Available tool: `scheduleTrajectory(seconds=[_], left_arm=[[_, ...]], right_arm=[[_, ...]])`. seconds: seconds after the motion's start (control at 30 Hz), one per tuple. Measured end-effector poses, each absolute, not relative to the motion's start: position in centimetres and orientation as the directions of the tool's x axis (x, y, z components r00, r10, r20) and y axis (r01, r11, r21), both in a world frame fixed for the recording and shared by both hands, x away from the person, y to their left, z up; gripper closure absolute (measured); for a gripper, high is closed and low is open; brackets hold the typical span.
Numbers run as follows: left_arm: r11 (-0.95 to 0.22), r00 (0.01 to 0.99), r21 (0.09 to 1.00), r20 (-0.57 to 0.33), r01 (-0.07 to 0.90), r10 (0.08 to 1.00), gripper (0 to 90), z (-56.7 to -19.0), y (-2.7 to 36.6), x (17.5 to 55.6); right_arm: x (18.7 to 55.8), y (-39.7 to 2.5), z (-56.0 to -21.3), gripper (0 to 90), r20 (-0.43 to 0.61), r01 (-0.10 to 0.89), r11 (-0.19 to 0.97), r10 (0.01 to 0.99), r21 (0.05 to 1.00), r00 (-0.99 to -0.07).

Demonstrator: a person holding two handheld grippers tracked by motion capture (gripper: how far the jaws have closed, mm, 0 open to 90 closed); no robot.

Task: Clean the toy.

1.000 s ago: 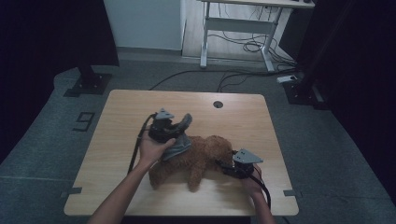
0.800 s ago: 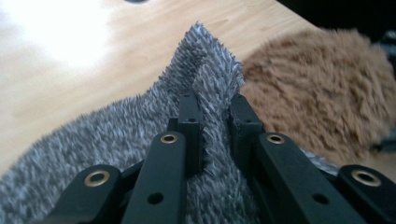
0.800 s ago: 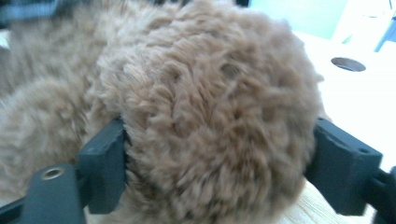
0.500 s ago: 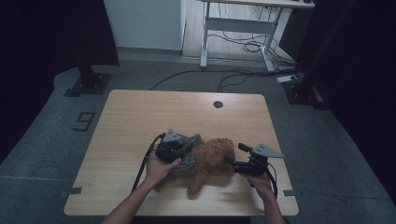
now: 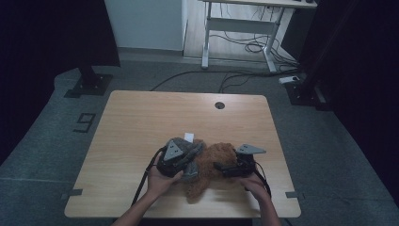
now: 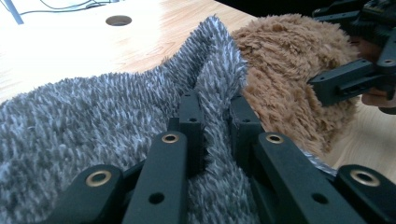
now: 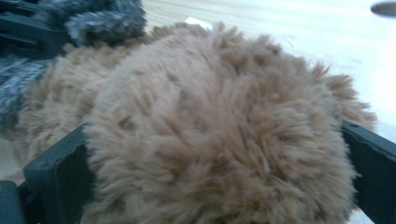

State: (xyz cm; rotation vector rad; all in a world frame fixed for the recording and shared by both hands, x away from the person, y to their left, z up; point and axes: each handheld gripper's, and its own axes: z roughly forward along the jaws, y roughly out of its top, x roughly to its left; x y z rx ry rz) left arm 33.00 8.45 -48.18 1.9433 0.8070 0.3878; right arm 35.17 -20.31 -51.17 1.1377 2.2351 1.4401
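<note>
One wooden table [image 5: 141,122]; near its near edge lies one brown plush toy [image 5: 221,157], long axis roughly left-right. One grey fuzzy cloth [image 6: 93,112] covers its left end, pinched by the left gripper [image 6: 212,121]. Right gripper [image 7: 210,154] jaws spread around the toy's right end, nearer to it.

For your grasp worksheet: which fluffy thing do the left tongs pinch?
The grey fluffy cloth, a fold nipped between the left tongs; the brown plush toy sits beside it.
</note>
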Motion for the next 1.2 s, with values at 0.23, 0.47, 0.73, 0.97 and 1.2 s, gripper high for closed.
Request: scheduleTrajectory(seconds=[0.23,0.47,0.73,0.97,1.2], left_arm=[[-0.318,0.735,0.871,-0.070,0.374,0.674,79.1,-48.2,8.5,32.8],[-0.312,0.739,0.874,-0.076,0.373,0.670,79.1,-48.3,8.5,32.5],[-0.313,0.734,0.869,-0.081,0.384,0.674,79.0,-48.0,8.4,32.6],[-0.295,0.705,0.882,-0.057,0.368,0.707,78.9,-48.4,8.5,33.3],[-0.253,0.673,0.873,-0.110,0.417,0.731,78.7,-48.5,9.1,35.4]], right_arm=[[35.0,-20.4,-51.1,0.0,0.194,0.509,0.219,0.745,0.832,-0.638],[34.8,-20.5,-51.3,0.0,0.216,0.536,0.226,0.739,0.813,-0.639],[34.3,-21.0,-52.0,23.0,0.206,0.468,0.226,0.680,0.854,-0.703],[34.4,-20.1,-51.9,36.9,0.097,0.360,0.247,0.690,0.900,-0.717],[35.4,-18.5,-51.8,40.7,0.047,0.320,0.225,0.749,0.920,-0.661]])
